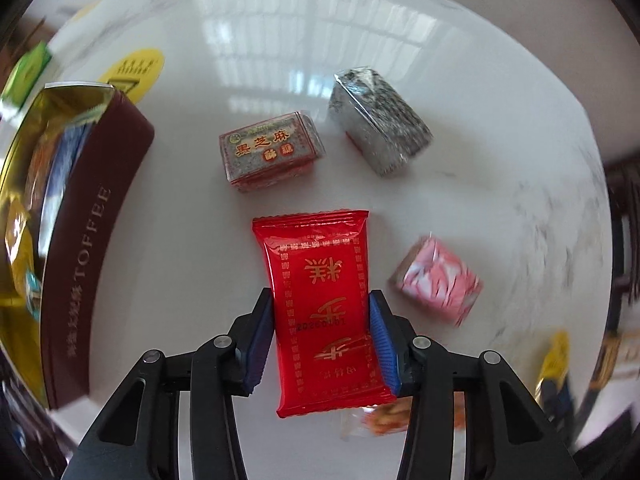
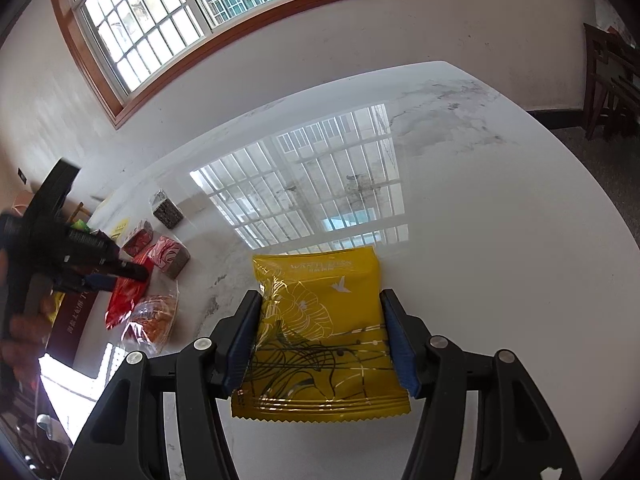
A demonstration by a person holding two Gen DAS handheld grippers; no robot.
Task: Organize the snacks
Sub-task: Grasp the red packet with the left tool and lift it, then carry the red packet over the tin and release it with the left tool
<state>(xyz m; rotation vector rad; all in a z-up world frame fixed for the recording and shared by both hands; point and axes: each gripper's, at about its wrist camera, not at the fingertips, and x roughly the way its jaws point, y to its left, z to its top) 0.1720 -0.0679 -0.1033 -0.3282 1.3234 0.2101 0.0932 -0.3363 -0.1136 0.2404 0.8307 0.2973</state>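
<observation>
The left gripper (image 1: 320, 336) clamps a glossy red plastic snack packet (image 1: 320, 308) between its blue pads above the white marble table (image 1: 480, 120), beside the maroon toffee tin (image 1: 92, 240); the right gripper (image 2: 320, 336) pinches a yellow foil snack packet (image 2: 324, 332) over the same table.

- The red packet (image 1: 320, 312) is glossy, crinkled plastic film with gold print.
- The yellow packet (image 2: 324, 332) is shiny foil-like film, its bottom edge serrated.
- The table (image 1: 500, 160) is polished, marble-looking white, mirror-smooth enough to reflect window bars.
- The toffee tin (image 1: 96, 240), at nine o'clock in the left wrist view, has a matt maroon wall and a gleaming gold metal inside.
- The speckled block (image 1: 378, 120), at one o'clock of the red packet, wears clear glossy wrap.
- The window frame (image 2: 100, 76) looks like varnished wood.
</observation>
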